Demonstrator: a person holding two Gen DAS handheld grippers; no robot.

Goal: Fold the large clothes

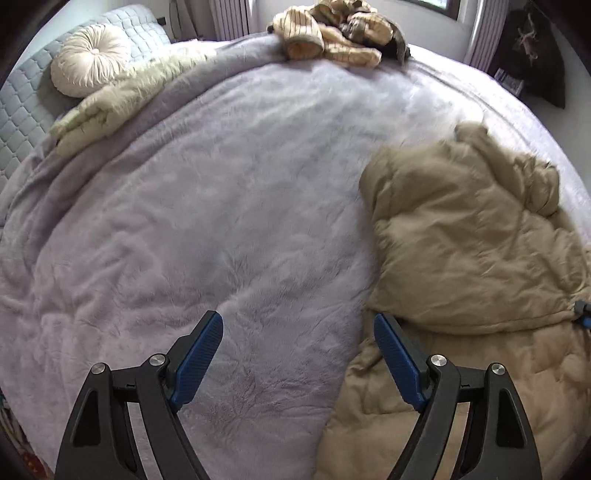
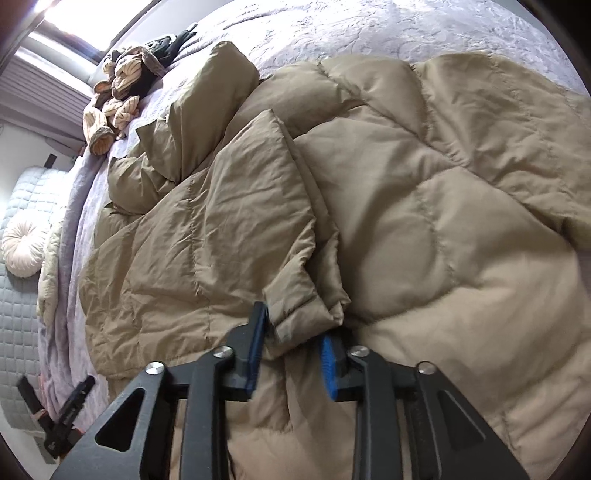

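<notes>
We see soft daylight from a blown-out window (image 2: 85,22) at the top left of the right wrist view. Fisheye bending curves both frames' dark-vignetted edges, and the puffy tan quilted coat (image 1: 472,236) looks motion-blurred.

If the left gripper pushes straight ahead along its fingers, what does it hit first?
Most likely the fuzzy lavender blanket covering the bed. The left gripper stands open with nothing between its fingers, angled down at bare blanket; the puffy tan quilted jacket lies just off to its right. Depth is hard to judge.
</notes>
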